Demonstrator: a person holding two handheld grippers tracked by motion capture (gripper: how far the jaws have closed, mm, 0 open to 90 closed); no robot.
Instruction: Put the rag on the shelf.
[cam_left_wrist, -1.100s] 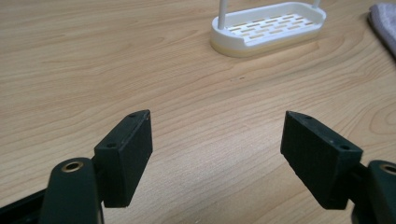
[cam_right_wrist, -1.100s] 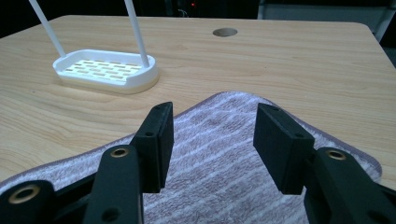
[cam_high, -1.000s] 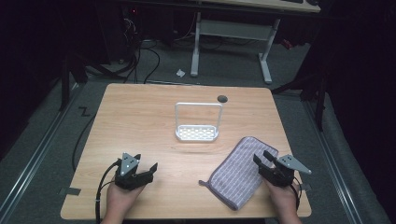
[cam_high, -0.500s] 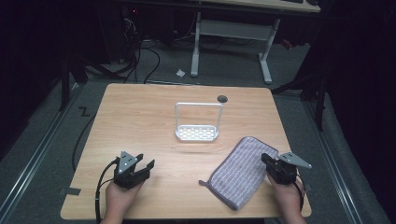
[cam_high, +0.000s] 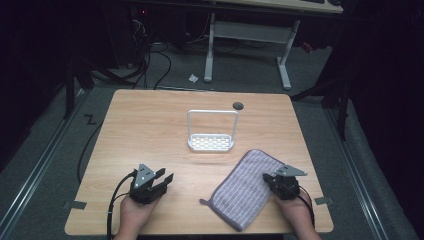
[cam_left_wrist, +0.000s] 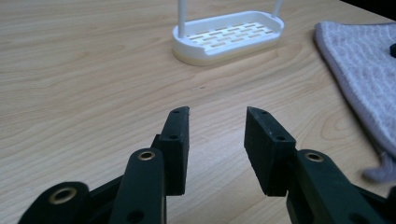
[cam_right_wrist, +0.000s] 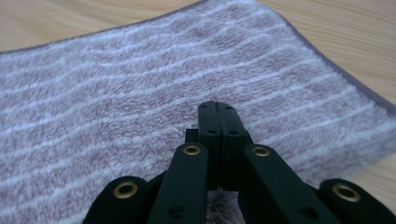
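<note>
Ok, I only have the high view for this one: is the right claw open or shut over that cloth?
Observer: Shut. In the right gripper view the right claw has its jaws pressed together, tips over the striped cloth.
Operator: Is any fabric pinched between them?
Observer: No fold shows between the jaws at the tips; lower down I cannot tell.
Operator: And the left claw?
Observer: Open. In the left gripper view the left claw shows a clear gap between its jaws, with bare table beneath it and the white rack ahead.
</note>
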